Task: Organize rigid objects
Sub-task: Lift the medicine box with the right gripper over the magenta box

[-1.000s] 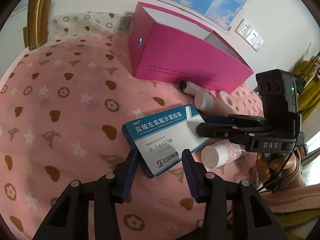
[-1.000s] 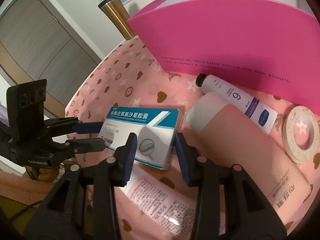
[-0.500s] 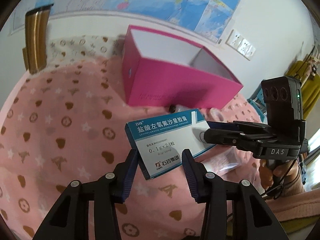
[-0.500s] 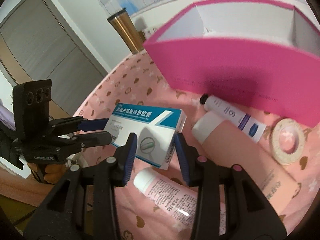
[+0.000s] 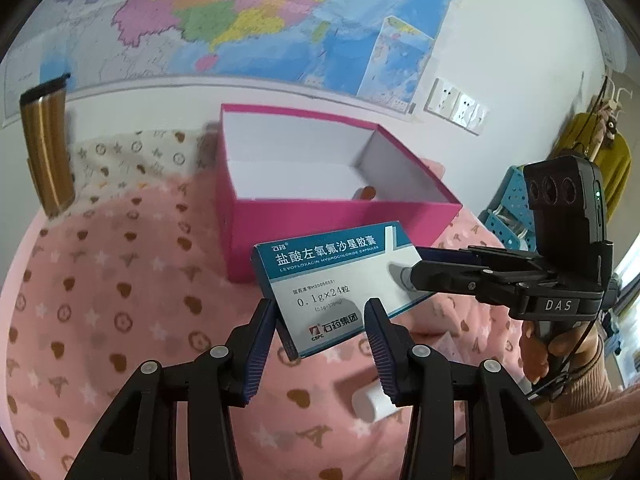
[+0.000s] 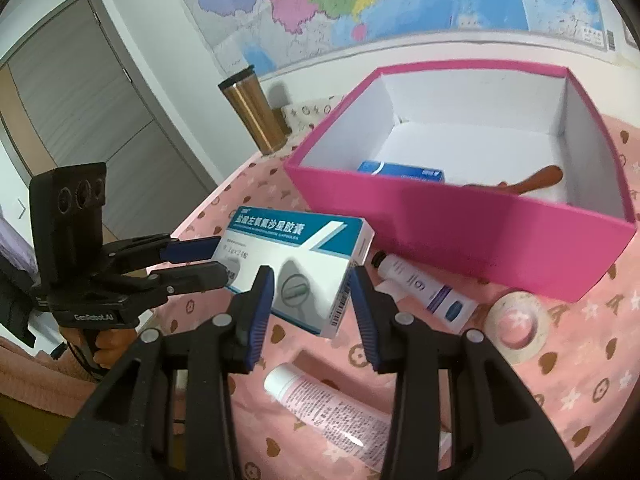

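A blue and white medicine box is held in the air by both grippers, in front of the open pink box. My left gripper is shut on its near end. My right gripper is shut on its other end. The pink box holds a small blue box and a brown wooden item. Below on the pink cloth lie a small white tube, a pink tube and a roll of tape.
A gold tumbler stands at the back left on the pink patterned cloth. A wall map hangs behind. A grey door is to the left in the right wrist view.
Both grippers have lifted the medicine box up from the cloth. The pink box's open inside has come into view.
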